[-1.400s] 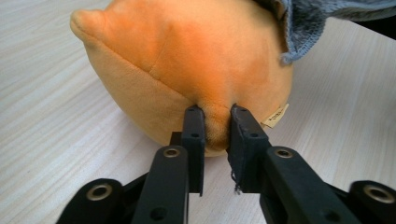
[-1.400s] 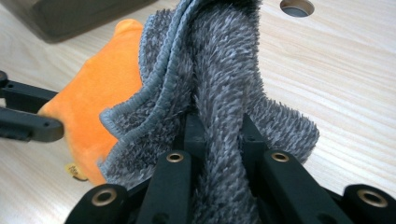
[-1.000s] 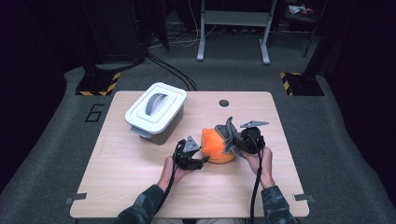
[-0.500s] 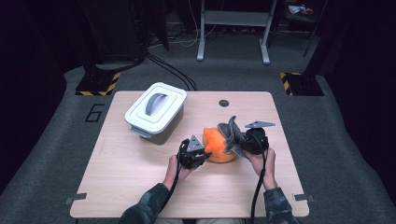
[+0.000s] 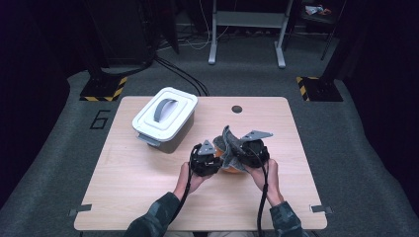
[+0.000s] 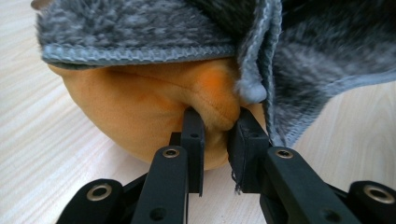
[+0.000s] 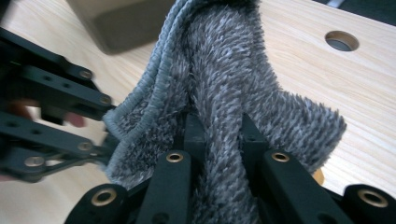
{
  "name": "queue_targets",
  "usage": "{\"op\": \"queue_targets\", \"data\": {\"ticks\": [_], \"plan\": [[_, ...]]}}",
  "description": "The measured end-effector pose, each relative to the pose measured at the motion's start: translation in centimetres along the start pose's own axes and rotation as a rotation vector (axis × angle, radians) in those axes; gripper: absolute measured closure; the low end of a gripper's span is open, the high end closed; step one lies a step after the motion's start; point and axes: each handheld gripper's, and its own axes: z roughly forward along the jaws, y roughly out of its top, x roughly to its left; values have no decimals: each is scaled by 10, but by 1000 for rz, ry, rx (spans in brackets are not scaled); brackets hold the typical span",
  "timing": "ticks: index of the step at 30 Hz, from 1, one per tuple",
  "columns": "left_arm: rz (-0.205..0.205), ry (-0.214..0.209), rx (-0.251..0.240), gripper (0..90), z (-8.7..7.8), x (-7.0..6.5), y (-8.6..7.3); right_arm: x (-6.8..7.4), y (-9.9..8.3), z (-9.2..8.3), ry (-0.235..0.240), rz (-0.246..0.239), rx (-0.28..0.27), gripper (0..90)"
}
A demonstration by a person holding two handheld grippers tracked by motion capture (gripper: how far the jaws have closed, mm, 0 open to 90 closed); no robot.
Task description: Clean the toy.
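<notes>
So here's where it's at: the orange plush thing (image 5: pixel 228 165) sits on the table (image 5: pixel 148 197), just to the near-right of the white lidded box (image 5: pixel 164 118), and a grey fuzzy cloth (image 5: pixel 228 145) is draped over the top of it.

The left gripper (image 6: pixel 216 123) has just been closing and its jaws are now narrow, pinching a soft fold of the orange plush right below the cloth's edge. You can see the fabric bunched up between the two pads. The right gripper (image 7: pixel 218 128) is clamped tight on a thick ridge of the grey cloth, which stands up from the plush on the side away from the box.

My read is this is the "peel the cover off" step: one side anchors the plush, the other has the cloth.

Next move probably wants the right gripper pulling the cloth up and away from the box while the left keeps the plush pinned. The tricky bit, I'd guess, is that the plush is squishy, so the pinch could slip and the whole thing might just lift along with the cloth.
</notes>
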Motion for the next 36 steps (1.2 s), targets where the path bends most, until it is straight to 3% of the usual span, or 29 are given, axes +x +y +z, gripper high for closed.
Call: {"op": "queue_targets", "data": {"ticks": [5, 8, 17, 22, 30, 33, 36], "plan": [[-23, 6, 8, 769, 1, 2, -2, 0, -5, 4, -43, -34, 14, 789], [-31, 6, 10, 769, 2, 3, -3, -5, -9, 3, -62, -3, 17, 789], [-45, -14, 4, 768, 3, 7, -5, -35, -25, 0, -113, 62, 29, 788], [-56, -18, 9, 768, 3, 10, -6, -55, -40, 5, -151, 133, 77, 788], [-57, -21, 8, 767, 3, 11, -8, -73, -61, 25, -135, 200, 142, 787], [-63, -25, 7, 766, 3, 12, -9, -78, -69, 35, -100, 233, 186, 787], [-49, -25, 11, 766, 2, 12, -8, -81, -69, 28, -100, 236, 170, 786]]}}
